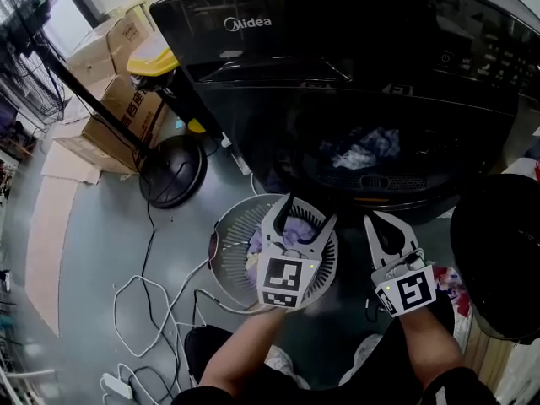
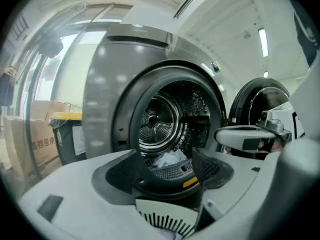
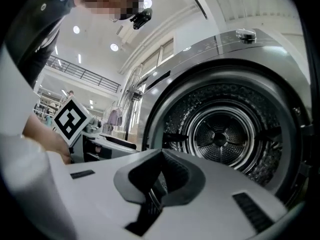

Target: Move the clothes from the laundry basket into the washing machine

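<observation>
Snagging risk: you're hovering left gripper (image 1: 309, 213) jaws spread, empty, laundry basket (image 1: 221, 234) beneath them, right gripper (image 3: 160, 159) jaws pressed together; rim may catch.

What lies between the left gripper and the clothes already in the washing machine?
Only the dark door seal: in the left gripper view it sits beyond the left gripper's open jaws, with the clothes behind it.

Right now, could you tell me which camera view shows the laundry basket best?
The head view: the laundry basket shows from above, clothes inside. The left gripper view catches only its slatted edge; the right gripper view, nothing sure.
</observation>
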### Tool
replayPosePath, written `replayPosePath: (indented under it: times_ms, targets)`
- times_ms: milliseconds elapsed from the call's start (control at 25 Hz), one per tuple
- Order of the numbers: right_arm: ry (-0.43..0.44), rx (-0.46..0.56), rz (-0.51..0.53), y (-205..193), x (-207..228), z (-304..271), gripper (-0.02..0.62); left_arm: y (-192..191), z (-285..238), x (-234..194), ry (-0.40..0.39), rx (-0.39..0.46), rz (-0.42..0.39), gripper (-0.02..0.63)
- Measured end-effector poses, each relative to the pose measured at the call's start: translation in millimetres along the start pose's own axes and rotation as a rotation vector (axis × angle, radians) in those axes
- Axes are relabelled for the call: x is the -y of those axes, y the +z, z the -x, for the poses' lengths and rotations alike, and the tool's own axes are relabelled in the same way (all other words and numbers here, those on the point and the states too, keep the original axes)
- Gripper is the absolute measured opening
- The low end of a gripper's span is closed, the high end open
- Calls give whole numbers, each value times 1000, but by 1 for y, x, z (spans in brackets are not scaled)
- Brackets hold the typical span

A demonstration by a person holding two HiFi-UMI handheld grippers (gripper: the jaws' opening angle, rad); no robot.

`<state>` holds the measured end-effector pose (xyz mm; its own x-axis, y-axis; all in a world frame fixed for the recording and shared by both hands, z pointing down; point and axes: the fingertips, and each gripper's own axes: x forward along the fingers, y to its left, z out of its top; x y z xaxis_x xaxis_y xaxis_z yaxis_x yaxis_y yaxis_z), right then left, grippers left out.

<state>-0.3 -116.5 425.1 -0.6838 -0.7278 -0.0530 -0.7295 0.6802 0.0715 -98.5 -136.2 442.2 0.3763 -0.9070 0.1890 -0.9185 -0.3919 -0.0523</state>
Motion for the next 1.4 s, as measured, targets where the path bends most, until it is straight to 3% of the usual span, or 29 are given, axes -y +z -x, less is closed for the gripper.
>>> replayPosePath:
  times_ms: [120, 200, 480, 880, 920, 1000, 1080, 1240, 1400]
  targets:
    - [49, -3, -4, -3, -23, -14, 8, -26, 30, -29, 74, -43, 0, 194]
    - [68, -4, -5, -5, -36, -24, 8, -50, 47, -47, 97, -103, -8, 14]
    - [102, -16, -10, -12, -53, -34, 8, -145, 64, -73, 11, -342, -68, 6]
    - [104, -33, 2, -15, -52, -31, 8, -215, 21, -57, -86, -496, -79, 6]
    - [106, -35, 7, -15, -52, -29, 8, -220, 15, -55, -103, -506, -76, 33]
    - [106, -39, 15, -16, -52, -26, 8, -232, 6, -53, -136, -535, -54, 224]
    - [103, -41, 20, -17, -50, -23, 8, -244, -3, -51, -171, -571, -43, 312]
    - [108, -7, 45, -10, -48, -21, 8, -274, -17, -43, -230, -663, -3, 398]
    - [117, -2, 49, -9, -50, -17, 8, -305, -28, -38, -247, -741, 8, 431]
